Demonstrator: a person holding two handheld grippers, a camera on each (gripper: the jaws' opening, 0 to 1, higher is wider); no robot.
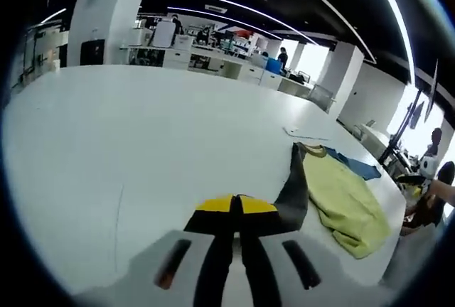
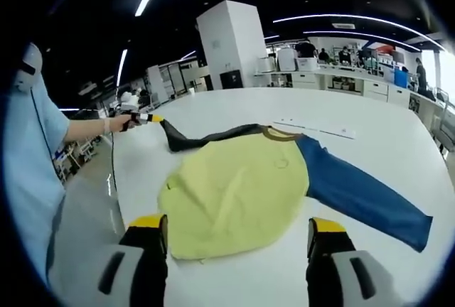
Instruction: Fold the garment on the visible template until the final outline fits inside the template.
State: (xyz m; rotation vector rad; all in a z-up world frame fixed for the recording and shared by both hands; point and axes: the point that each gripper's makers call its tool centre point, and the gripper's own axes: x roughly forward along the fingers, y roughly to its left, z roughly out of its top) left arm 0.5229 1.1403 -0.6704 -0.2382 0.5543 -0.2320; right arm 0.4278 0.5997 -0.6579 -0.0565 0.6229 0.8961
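A long-sleeved garment lies spread on the white table (image 2: pixel 213 104). It has a yellow-green body (image 2: pixel 234 186), a blue sleeve (image 2: pixel 362 200) and a dark grey sleeve (image 2: pixel 206 136). My left gripper (image 1: pixel 236 206) is shut on the end of the dark sleeve (image 1: pixel 295 193) and holds it stretched away from the body (image 1: pixel 348 204). In the right gripper view the left gripper (image 2: pixel 144 118) appears far left, in a hand. My right gripper (image 2: pixel 238 230) stands open just before the garment's hem, nothing between its jaws. Thin template lines (image 2: pixel 313 128) show past the collar.
A person in a light blue top (image 2: pixel 32 151) stands at the table's left edge in the right gripper view. Desks with equipment (image 2: pixel 341 72) and a white pillar (image 2: pixel 231 44) stand beyond the table. People (image 1: pixel 434 179) sit by the far table edge in the left gripper view.
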